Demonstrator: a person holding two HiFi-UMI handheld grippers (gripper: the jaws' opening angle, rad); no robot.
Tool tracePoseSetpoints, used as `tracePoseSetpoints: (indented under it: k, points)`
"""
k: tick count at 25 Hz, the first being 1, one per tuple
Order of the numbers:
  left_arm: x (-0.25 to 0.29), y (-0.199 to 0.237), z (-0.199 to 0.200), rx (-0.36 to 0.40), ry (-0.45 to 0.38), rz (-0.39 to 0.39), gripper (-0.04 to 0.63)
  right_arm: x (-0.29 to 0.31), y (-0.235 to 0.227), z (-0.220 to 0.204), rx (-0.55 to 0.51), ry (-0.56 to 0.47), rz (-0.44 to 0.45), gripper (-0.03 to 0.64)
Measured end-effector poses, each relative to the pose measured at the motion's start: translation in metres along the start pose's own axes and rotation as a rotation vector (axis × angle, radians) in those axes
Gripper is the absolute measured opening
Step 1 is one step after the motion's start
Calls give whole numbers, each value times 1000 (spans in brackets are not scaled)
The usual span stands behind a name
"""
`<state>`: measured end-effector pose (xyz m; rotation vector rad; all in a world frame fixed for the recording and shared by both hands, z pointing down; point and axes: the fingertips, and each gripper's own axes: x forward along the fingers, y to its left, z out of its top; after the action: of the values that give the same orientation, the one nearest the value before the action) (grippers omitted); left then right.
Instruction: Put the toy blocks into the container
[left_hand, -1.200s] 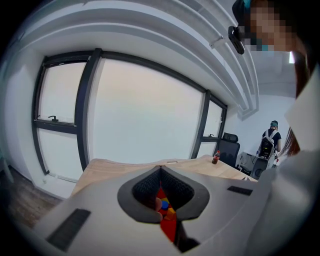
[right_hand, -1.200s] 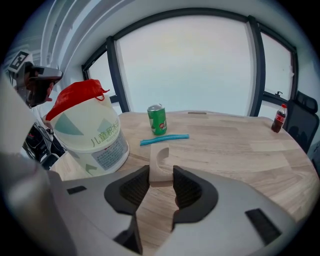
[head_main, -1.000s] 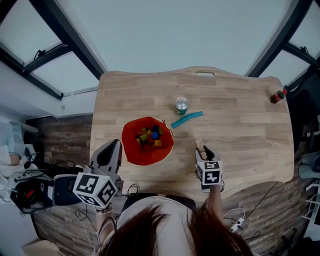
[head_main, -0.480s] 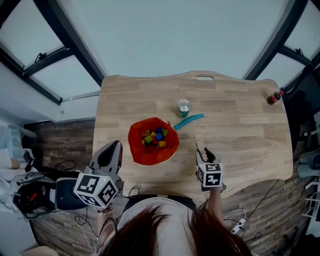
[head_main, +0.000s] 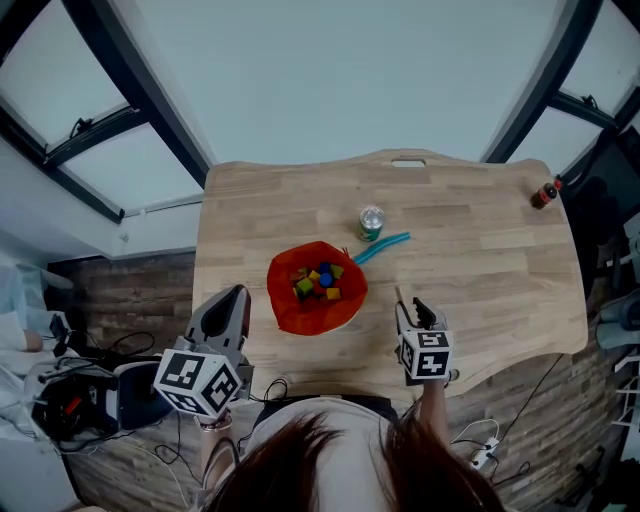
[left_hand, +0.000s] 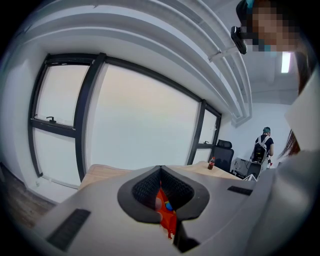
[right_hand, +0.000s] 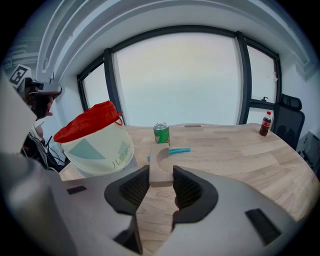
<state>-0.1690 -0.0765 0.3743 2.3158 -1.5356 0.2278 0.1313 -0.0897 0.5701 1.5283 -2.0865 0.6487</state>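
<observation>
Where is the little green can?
In the head view, the green can stands upright near the middle of the table, just beyond the red container and beside the blue tube.

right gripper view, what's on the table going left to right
container → can → bottle; the block in the right tongs overlaps the can, so skipped
</observation>
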Motion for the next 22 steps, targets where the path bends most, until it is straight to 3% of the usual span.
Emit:
tracePoseSetpoints:
  k: [22]
  points:
    - [-6, 13, 1, -7, -17, -45, 11, -24, 25, 31, 16, -91, -9, 149]
